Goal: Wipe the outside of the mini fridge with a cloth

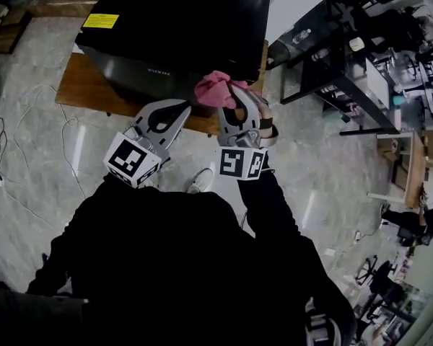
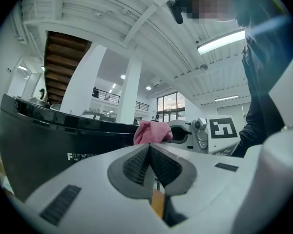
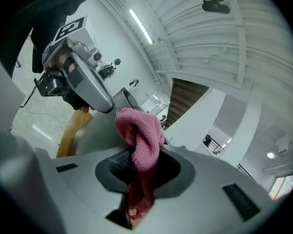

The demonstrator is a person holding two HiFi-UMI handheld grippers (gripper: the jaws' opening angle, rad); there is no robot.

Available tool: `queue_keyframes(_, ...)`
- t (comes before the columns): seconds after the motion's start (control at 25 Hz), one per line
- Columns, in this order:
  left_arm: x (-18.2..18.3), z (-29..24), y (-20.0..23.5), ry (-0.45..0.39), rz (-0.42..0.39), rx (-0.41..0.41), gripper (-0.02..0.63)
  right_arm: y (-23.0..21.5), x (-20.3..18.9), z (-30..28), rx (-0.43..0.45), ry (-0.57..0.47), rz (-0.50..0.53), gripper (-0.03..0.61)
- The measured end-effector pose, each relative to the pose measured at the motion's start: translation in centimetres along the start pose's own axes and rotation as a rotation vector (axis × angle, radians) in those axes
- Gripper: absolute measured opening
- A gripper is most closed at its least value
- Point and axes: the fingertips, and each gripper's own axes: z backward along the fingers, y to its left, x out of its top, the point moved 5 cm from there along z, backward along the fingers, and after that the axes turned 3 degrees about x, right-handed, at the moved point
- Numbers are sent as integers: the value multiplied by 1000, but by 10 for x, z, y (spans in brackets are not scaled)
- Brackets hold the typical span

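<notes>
Pink terry cloth [image 1: 215, 89] at black mini fridge [image 1: 180, 27] on wooden desk [image 1: 83, 85].
Head view: the right gripper [image 1: 229, 96] holds the cloth at the fridge's front face, above the desk's front edge, with the left gripper [image 1: 177, 108] just beside. Left gripper view: jaws together, empty. Right gripper view: jaws clamped on the cloth.
</notes>
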Motion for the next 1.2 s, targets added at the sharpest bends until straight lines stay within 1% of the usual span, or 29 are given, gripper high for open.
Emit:
queue_keyframes(0.12,-1,-4,7,-4,1,16,6,5,-4,-5,15,9,13,81)
queue_keyframes(0.36,-18,-10,20,7,-6,39,6,26,-17,-15,38,29,4,81)
queue_keyframes(0.6,-43,-15,32,25,-5,37,6,63,-37,-29,100,79,-28,81)
queue_keyframes(0.8,-79,-24,37,55,34,39,6,93,-61,-37,149,118,-57,81)
queue_keyframes(0.96,-113,-36,31,91,69,31,6,119,-94,-41,208,171,-95,81)
queue_keyframes(1.08,-142,-47,30,129,99,35,6,138,-119,-48,247,208,-122,81)
queue_keyframes(1.2,-170,-50,32,175,107,51,6,158,-134,-52,263,226,-129,81)
